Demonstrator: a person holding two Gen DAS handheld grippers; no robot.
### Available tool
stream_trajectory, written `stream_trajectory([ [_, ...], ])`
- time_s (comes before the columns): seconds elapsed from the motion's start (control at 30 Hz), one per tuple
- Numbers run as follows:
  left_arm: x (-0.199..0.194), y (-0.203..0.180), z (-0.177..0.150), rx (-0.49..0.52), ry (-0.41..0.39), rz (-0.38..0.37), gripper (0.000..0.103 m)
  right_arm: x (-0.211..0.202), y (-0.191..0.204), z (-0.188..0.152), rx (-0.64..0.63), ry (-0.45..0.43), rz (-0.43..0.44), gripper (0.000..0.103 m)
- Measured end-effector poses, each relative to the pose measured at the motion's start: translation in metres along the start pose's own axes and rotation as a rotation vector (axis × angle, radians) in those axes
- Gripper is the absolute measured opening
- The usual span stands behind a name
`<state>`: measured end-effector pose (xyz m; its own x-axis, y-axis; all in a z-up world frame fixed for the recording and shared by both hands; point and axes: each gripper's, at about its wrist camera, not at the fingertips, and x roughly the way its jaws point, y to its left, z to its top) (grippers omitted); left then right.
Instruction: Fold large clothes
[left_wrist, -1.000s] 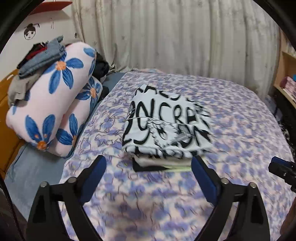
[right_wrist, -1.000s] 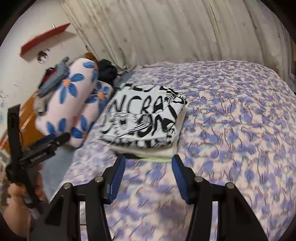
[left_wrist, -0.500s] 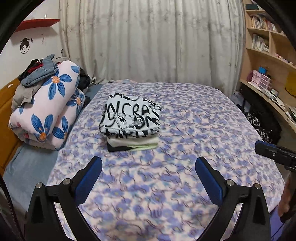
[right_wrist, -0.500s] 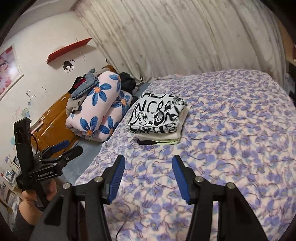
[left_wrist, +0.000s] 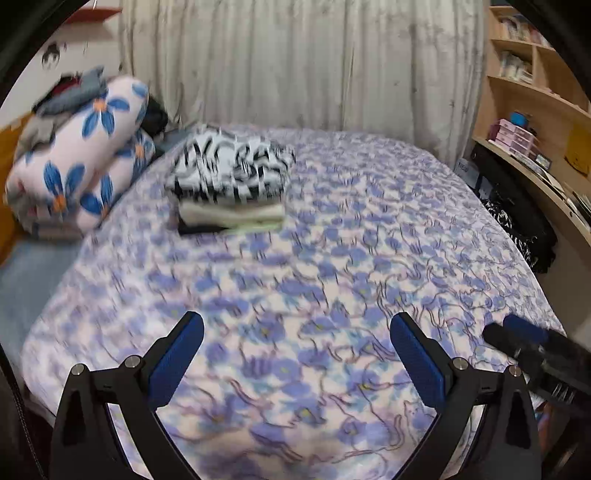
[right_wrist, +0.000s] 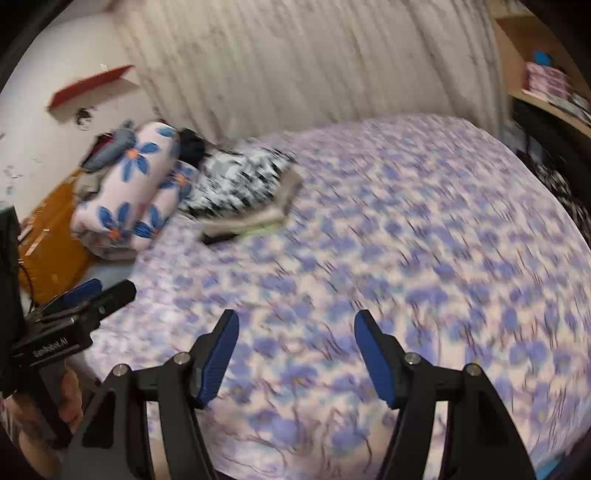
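A stack of folded clothes (left_wrist: 231, 188), topped by a white shirt with black lettering, rests on the far left of the bed; the right wrist view shows the same folded stack (right_wrist: 243, 195). My left gripper (left_wrist: 295, 354) hangs wide open over the near bedspread, well short of the stack, nothing between its blue pads. My right gripper (right_wrist: 295, 354) also hovers above the near bedspread; its jaws are opening with nothing between them. The left wrist view catches the right gripper's tip (left_wrist: 517, 338) at the lower right. A hand carries the left gripper (right_wrist: 77, 299) at the left of the right wrist view.
The bed wears a purple flowered cover (left_wrist: 369, 240). A rolled flowered quilt (left_wrist: 77, 158) with loose clothes on top lies at the bed's left side by a wooden headboard. Curtains (left_wrist: 295, 62) hang behind. Shelves and a desk (left_wrist: 535, 122) line the right.
Both grippers have drawn back from the folded stack toward the near edge of the bed, so the stack looks smaller and farther. The right gripper's jaws have spread wider.
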<state>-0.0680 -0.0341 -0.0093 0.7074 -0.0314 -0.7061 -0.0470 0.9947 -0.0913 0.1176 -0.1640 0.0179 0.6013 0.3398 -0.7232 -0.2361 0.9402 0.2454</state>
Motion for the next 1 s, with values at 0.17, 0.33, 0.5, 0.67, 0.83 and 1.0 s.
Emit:
stream_trajectory([
  [0.17, 0.023, -0.006, -0.02, -0.013, 0.022, 0.028, 0.102, 0.005, -0.013, -0.022, 0.035, 0.006, -0.078, 0.07],
  [0.33, 0.037, -0.015, -0.046, -0.01, 0.043, 0.056, 0.102, 0.009, -0.015, -0.036, 0.053, 0.002, -0.122, 0.076],
  [0.5, 0.048, -0.018, -0.07, -0.043, 0.1, 0.038, 0.102, 0.012, -0.01, -0.05, 0.049, -0.016, -0.148, 0.077],
  [0.67, 0.054, -0.023, -0.087, -0.03, 0.131, 0.05, 0.102, 0.017, -0.007, -0.059, 0.037, 0.002, -0.13, 0.077],
  [0.83, 0.052, -0.018, -0.093, -0.044, 0.126, 0.078, 0.102, 0.019, -0.005, -0.066, 0.017, 0.003, -0.149, 0.077],
  [1.0, 0.052, -0.012, -0.093, -0.066, 0.128, 0.078, 0.102, 0.027, -0.006, -0.071, 0.019, 0.035, -0.145, 0.077],
])
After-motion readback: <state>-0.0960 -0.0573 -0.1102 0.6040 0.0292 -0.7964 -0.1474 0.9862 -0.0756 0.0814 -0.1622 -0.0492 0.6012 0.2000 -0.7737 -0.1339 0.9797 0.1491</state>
